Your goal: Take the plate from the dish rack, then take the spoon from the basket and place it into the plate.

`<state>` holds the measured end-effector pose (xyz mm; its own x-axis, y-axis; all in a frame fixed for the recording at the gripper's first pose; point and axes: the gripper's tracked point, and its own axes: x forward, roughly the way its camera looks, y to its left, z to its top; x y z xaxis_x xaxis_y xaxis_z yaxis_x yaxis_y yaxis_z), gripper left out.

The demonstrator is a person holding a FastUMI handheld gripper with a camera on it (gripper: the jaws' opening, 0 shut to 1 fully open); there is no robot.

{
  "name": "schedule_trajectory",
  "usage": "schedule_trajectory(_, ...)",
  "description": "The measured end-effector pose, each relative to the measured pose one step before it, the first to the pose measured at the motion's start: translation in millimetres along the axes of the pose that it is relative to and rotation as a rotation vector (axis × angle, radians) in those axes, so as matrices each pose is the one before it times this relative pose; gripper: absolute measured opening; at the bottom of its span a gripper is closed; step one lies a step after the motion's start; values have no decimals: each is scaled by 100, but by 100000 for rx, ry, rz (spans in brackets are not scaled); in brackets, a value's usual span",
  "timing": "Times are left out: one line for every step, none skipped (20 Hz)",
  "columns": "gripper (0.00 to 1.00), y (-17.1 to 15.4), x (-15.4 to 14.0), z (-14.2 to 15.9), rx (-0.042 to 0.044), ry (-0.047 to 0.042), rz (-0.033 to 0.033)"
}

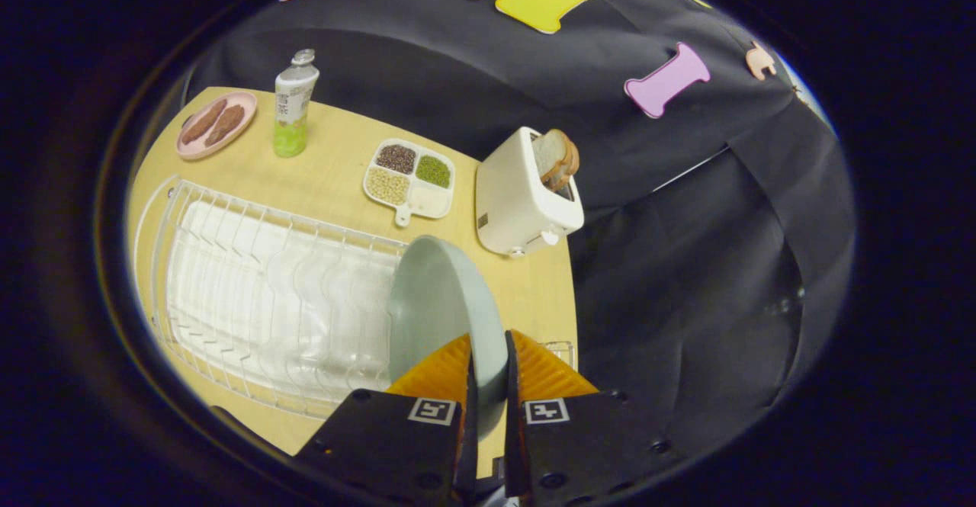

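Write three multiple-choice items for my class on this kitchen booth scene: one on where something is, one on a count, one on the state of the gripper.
1. Where does the bottle stand?
A. between the pink plate and the divided tray
B. inside the dish rack
C. on top of the toaster

2. How many compartments of the divided tray hold grains or beans?
A. one
B. three
C. five

3. What is the gripper doing?
A. open above the toaster
B. shut on the plate
C. shut on nothing

Answers:
1. A, it stands on the table between the two.
2. B, three are filled and one looks bare.
3. B, both fingers press on the plate's rim.
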<state>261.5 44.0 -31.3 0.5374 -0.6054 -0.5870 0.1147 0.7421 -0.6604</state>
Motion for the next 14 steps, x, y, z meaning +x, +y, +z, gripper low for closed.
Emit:
schedule_trajectory(19, -249, -185, 118, -484, -1319, -2905)
schedule_trajectory(19, -481, -304, -68, -1013, -1700, -3007)
schedule_trajectory(19, -296, -411, -40, 605, -1711, -588)
schedule_trajectory(19, -112, -540, -227, 1157, -1729, 737)
schedule_trajectory(19, -748, -378, -150, 1268, -2837, 1165)
schedule_trajectory(19, -815, -804, -323, 3053, -3442, 1232)
schedule_trajectory(19, -585, -785, -355, 2057, -2518, 2295)
schedule_trajectory(19, -387, -939, -862, 3437, -1481, 3928)
schedule_trajectory(19, 269, -1128, -879, 2242, -1573, 6040)
schedule_trajectory(19, 453, -1033, -987, 2292, -2132, 7433)
schedule_trajectory(19, 691, -1131, -1366, 2020, -1060, 7583)
schedule_trajectory(19, 799, -844, -1539, 2134, -1258, 7554)
schedule_trajectory(19, 969, -846, -1619, 2206, -313, 6839)
schedule_trajectory(19, 1109, -408, -1535, 742, -32, 5532)
